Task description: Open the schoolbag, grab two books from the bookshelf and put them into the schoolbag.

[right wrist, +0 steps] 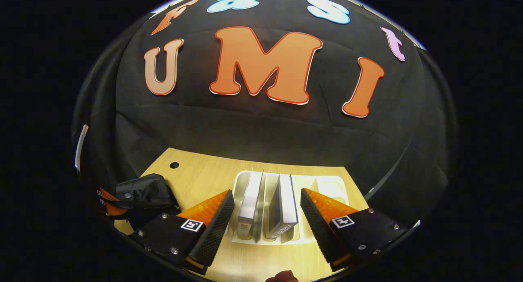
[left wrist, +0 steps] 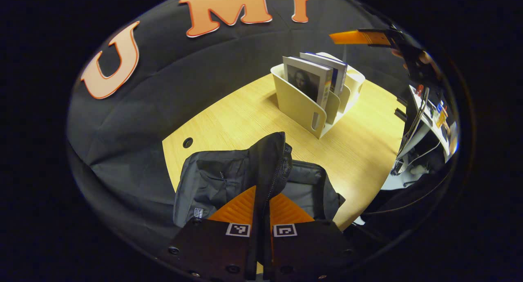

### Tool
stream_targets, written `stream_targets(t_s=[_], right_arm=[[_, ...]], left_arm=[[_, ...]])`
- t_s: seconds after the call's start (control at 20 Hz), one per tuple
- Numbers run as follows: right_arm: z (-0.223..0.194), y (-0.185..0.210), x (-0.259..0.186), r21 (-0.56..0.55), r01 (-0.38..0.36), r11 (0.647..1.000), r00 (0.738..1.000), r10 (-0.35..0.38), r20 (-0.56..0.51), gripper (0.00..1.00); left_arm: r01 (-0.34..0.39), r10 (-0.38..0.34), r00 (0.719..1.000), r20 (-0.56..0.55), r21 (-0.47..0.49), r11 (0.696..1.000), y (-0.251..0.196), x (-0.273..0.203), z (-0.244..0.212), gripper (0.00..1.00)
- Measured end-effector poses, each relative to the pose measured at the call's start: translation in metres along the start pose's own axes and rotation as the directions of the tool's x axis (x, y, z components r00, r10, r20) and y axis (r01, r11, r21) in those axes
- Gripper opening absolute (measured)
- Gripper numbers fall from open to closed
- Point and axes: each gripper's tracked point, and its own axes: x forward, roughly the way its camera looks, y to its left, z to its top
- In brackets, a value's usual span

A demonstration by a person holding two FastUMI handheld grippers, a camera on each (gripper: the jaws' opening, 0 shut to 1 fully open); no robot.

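The dark grey schoolbag [left wrist: 204, 180] lies on the wooden table [left wrist: 245, 114]. My left gripper [left wrist: 262, 194] is shut on its zippered flap [left wrist: 274, 159], which stands lifted, showing the bag's inside [left wrist: 304, 184]. The cream bookshelf [left wrist: 298, 104] holds two upright books [left wrist: 308, 79] farther back on the table. In the right gripper view, my right gripper [right wrist: 266, 192] hovers open above the bookshelf [right wrist: 245, 237], with its fingers straddling both books: one [right wrist: 250, 198] on the left, the other [right wrist: 287, 202] on the right. The schoolbag [right wrist: 143, 190] lies off to its left.
A round cable hole [left wrist: 188, 142] is in the table near the booth wall. Past the table's right edge are cables and clutter [left wrist: 425, 122]. The right gripper [left wrist: 359, 36], held by a hand, shows high above the shelf. The shelf's rightmost slot [right wrist: 331, 184] holds nothing.
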Motion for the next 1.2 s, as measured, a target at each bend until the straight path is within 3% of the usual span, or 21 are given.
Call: stream_targets(t_s=[0.15,0.4,0.7,0.85,0.95,1.2], right_arm=[[0.002,0.005,0.009,-0.033,0.002,0.999,0.998,-0.004,-0.062,0.98],[0.007,0.026,0.028,-0.084,-0.106,0.991,0.985,0.093,-0.147,0.98],[-0.019,0.045,0.072,-0.068,-0.215,0.974,0.925,0.181,-0.334,0.98],[-0.027,0.033,0.093,-0.1,-0.184,0.978,0.904,0.128,-0.409,0.98],[-0.034,0.029,0.107,-0.083,-0.174,0.981,0.879,0.117,-0.463,0.99],[-0.065,0.031,0.134,0.022,-0.189,0.982,0.765,0.161,-0.623,0.99]], left_arm=[[0.044,-0.045,0.999,-0.01,-0.043,0.998,0.009,-0.006,0.004,0.07],[0.083,-0.085,0.996,-0.04,-0.062,0.995,0.022,-0.01,0.01,0.06],[0.072,-0.074,0.995,-0.063,-0.048,0.996,0.024,-0.005,0.018,0.06],[0.065,-0.069,0.996,-0.059,-0.071,0.995,0.026,-0.003,0.023,0.06],[0.065,-0.07,0.996,-0.058,-0.08,0.995,0.025,-0.003,0.026,0.06],[0.051,-0.058,0.996,-0.07,-0.093,0.994,0.028,0.002,0.03,0.06]])
